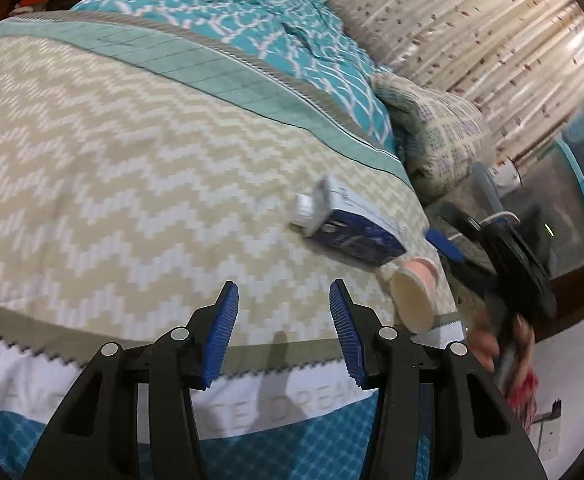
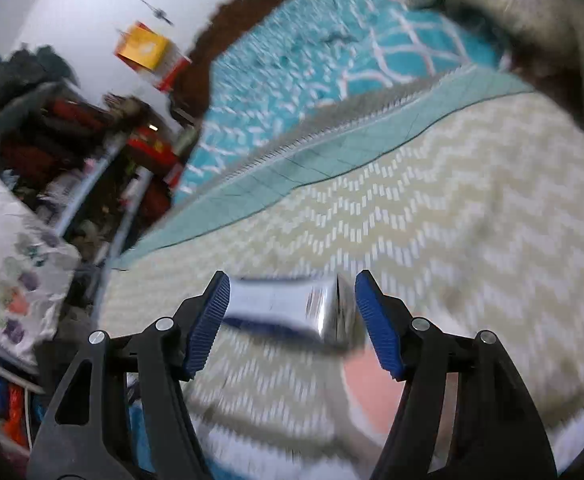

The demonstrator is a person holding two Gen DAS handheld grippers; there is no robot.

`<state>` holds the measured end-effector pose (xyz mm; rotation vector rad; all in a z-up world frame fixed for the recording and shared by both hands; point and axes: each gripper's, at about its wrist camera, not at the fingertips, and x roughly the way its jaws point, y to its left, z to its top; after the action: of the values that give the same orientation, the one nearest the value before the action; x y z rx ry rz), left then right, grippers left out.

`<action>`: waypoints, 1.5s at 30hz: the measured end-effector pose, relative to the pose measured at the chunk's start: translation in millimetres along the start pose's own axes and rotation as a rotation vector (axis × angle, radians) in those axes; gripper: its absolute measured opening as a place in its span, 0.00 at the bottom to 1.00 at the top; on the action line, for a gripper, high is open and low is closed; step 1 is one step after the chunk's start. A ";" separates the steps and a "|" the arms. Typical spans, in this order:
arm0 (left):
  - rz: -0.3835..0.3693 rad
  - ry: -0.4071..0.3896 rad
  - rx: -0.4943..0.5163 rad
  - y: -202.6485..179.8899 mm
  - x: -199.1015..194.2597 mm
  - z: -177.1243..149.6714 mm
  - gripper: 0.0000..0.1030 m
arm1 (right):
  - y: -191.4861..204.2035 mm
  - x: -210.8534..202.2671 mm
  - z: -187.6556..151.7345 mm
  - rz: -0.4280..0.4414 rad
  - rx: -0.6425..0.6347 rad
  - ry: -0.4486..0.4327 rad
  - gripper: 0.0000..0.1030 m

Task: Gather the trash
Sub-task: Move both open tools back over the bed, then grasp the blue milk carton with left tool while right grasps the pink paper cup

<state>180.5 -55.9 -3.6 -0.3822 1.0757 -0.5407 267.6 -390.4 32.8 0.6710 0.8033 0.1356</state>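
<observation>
Left wrist view: left claw [image 1: 282,308] open, nothing between the blue pads [image 1: 224,332], hovering over the near edge of the bed [image 1: 112,160]. Bed has a beige zigzag cover; teal patterned blanket [image 1: 276,20] further back at 12 o'clock. Dark blue carton [image 1: 352,228] lies on its side on the cover at 2 o'clock from the claw, white end flap open toward 10 o'clock. Pink-and-cream cup [image 1: 414,292] lies tipped over just beside the carton at its 5 o'clock, near the bed edge, mouth facing the camera. Right claw's body [image 1: 512,264] sits at 3 o'clock, off the bed edge, blurred. Patterned pillow [image 1: 444,136] at 1 o'clock, curtain [image 1: 472,28] behind it.

Right wrist view: heavy motion blur. Right claw [image 2: 292,320] is spread wide, straddling the carton [image 2: 288,308]; pad contact with the carton can't be confirmed, gap visible at the right pad [image 2: 376,328]. Cup [image 2: 372,392] shows as a pink blur at 5 o'clock of the carton, low in frame. Cluttered shelf [image 2: 72,140] at 9 o'clock, yellow box [image 2: 144,48] at 11 o'clock.
</observation>
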 end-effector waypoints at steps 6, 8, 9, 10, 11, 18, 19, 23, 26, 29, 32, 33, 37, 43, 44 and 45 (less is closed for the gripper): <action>-0.009 0.007 -0.020 19.6 -8.8 -3.5 0.43 | 9.5 50.4 -2.0 0.004 0.060 0.153 0.61; -0.017 0.003 -0.036 25.0 -10.8 -4.1 0.43 | 32.5 50.0 -31.0 0.148 0.046 0.237 0.61; -0.019 0.001 -0.042 24.9 -8.9 -1.8 0.43 | 43.5 49.1 -45.4 0.191 0.025 0.273 0.61; -0.021 -0.003 -0.048 26.8 -9.3 -0.4 0.43 | 59.3 42.3 -68.2 0.232 -0.029 0.300 0.61; -0.023 -0.007 -0.051 28.2 -9.5 -0.8 0.43 | 67.5 37.1 -80.7 0.254 -0.064 0.305 0.61; -0.034 -0.007 -0.101 31.0 -4.7 9.7 0.67 | 87.9 3.6 -137.1 0.230 -0.235 0.236 0.61; -0.032 -0.007 -0.101 28.7 -2.9 12.4 0.74 | 83.8 0.8 -139.7 0.228 -0.226 0.225 0.61; 0.038 -0.003 -0.086 11.5 9.5 19.9 0.81 | 72.2 -25.7 -152.5 0.215 -0.198 0.149 0.61; 0.145 -0.024 0.019 -19.1 20.8 23.6 0.82 | 61.9 -48.9 -159.8 0.141 -0.200 0.080 0.61; 0.228 -0.015 0.112 -42.2 36.6 22.9 0.83 | 47.7 -75.9 -165.8 0.041 -0.198 -0.001 0.63; 0.306 -0.002 0.184 -52.7 51.9 15.9 0.83 | 27.2 -98.4 -165.6 -0.086 -0.161 -0.098 0.77; 0.322 0.002 0.200 -52.1 55.7 12.4 0.80 | 17.3 -104.6 -164.0 -0.129 -0.133 -0.122 0.78; 0.339 0.003 0.247 -46.3 57.2 2.0 0.57 | -17.1 -108.1 -146.3 -0.160 -0.022 -0.133 0.83; 0.196 0.048 0.259 -42.2 35.3 -20.5 0.52 | -24.9 -78.9 -119.4 -0.147 0.013 -0.125 0.83; 0.151 0.059 0.262 -43.0 31.4 -26.1 0.51 | -25.2 -74.2 -116.8 -0.142 0.013 -0.119 0.83; 0.109 0.071 0.267 -46.7 28.9 -31.4 0.51 | -26.2 -68.8 -113.7 -0.137 0.021 -0.110 0.83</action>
<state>152.1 -111.6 -12.7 -0.0698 1.0697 -0.5951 136.0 -378.3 2.6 0.6351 0.7434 -0.0341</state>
